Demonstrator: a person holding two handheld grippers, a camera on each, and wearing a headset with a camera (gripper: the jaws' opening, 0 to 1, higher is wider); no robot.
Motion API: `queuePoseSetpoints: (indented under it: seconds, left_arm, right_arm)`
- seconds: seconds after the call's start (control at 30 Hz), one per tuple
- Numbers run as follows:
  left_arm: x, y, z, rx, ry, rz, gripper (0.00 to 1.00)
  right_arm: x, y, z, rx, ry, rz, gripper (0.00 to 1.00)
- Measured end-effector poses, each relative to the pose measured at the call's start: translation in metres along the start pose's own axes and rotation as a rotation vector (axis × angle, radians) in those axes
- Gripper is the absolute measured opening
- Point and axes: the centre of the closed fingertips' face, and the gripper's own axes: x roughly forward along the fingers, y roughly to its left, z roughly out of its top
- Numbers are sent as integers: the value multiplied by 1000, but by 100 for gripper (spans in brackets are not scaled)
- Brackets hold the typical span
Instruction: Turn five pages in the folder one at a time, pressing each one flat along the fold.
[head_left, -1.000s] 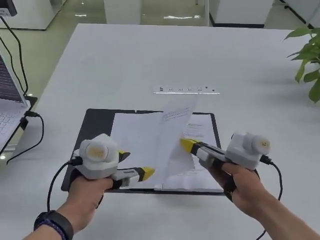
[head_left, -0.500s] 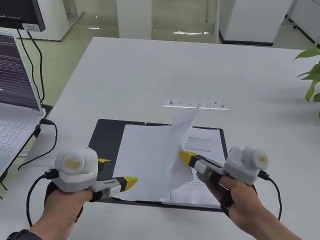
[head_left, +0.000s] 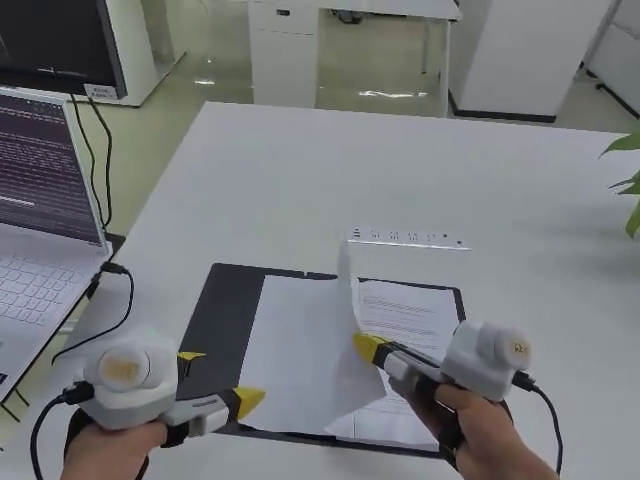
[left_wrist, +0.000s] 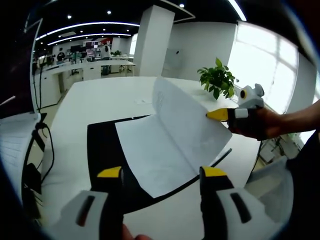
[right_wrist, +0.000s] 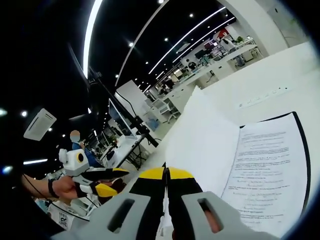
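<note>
Folder (head_left: 225, 310): black, lying open and flat on the white table (head_left: 300, 170) near the person's edge, between the two claws.
Laptop (head_left: 40, 200): open at the table's left side with its screen lit and full of text, well apart from the folder. A black cable (head_left: 115, 300) runs from its side.
Left claw (head_left: 220, 378): held in the left hand by the folder's lower left corner. Its yellow-tipped jaws are spread wide with nothing between them, and the left gripper view looks across the open folder.
Blank sheet (left_wrist: 145, 155): white, resting flat on the folder's left half.
Lifted page (left_wrist: 185, 125): rises from the fold and bows upward, its blank back turned to the left claw.
Right claw (head_left: 365, 345): held in the right hand over the folder's right half, jaws pinched together on the lifted page's free edge.
Printed sheet (head_left: 415, 315): lies flat on the right half of the folder, under the right claw.
Power strip (head_left: 405, 238): white, on the table just beyond the folder's far edge.
Plant (head_left: 628, 185): green leaves at the table's far right.
</note>
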Motion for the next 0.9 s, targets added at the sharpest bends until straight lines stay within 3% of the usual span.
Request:
queuePoseSetpoints:
  seconds: [0.63, 0.8, 0.9]
  left_arm:
    - [-31, 19, -2, 19, -21, 39, 65]
    - [-42, 27, -5, -3, -32, 62, 65]
    - [-46, 26, -8, -15, -32, 63, 65]
  right_arm:
    - [34, 8, -14, 47, 21, 10, 0]
    - [40, 10, -18, 54, 34, 7, 0]
    - [40, 8, -21, 67, 43, 1, 0]
